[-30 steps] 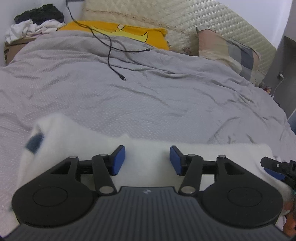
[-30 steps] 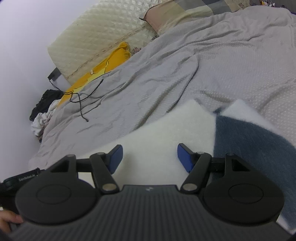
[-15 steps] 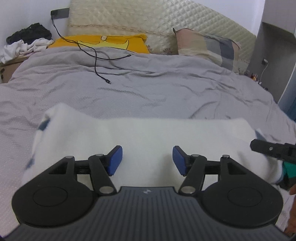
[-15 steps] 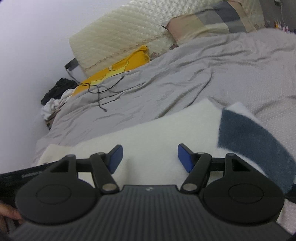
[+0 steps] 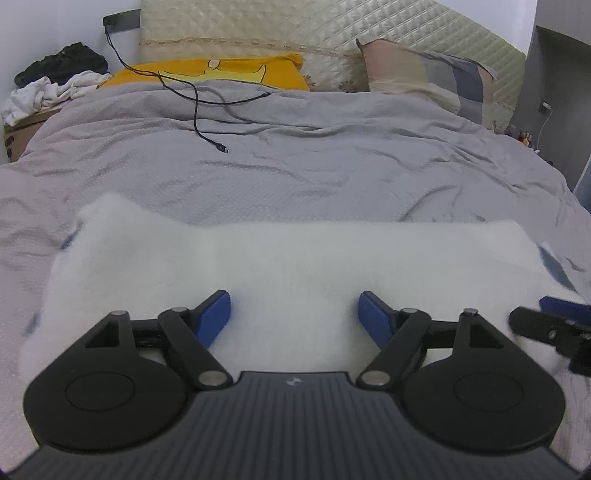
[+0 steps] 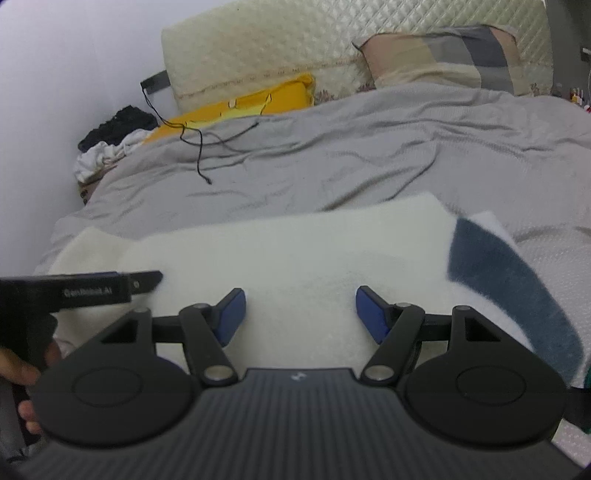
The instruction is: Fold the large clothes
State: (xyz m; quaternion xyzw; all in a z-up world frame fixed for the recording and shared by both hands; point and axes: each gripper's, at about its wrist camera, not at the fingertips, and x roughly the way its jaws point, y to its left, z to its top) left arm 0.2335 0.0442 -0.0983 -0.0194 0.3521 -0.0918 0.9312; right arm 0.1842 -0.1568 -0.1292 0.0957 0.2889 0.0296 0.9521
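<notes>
A white fleece garment (image 5: 295,258) with dark blue patches (image 6: 498,273) lies as a long folded band across the near part of the grey bed (image 5: 314,166). My left gripper (image 5: 295,310) hovers over the middle of the band. Its jaws are opening, the blue pads stand wide apart and do not press the fabric. My right gripper (image 6: 301,308) is open over the same band, beside the blue patch, with nothing gripped. Each gripper shows at the edge of the other's view: the right gripper (image 5: 554,325) and the left gripper (image 6: 92,288), held by a hand (image 6: 18,369).
A black charging cable (image 5: 195,107) trails over the duvet from the wall. A yellow pillow (image 5: 221,72) and a plaid pillow (image 5: 424,74) lean on the quilted headboard (image 5: 295,29). Crumpled clothes (image 5: 51,81) sit on a box at far left. A dark cabinet (image 5: 554,92) stands right.
Both views have rolled to level and pulled back, so more of the white band shows. The left jaws stand wider apart. The right jaws look the same.
</notes>
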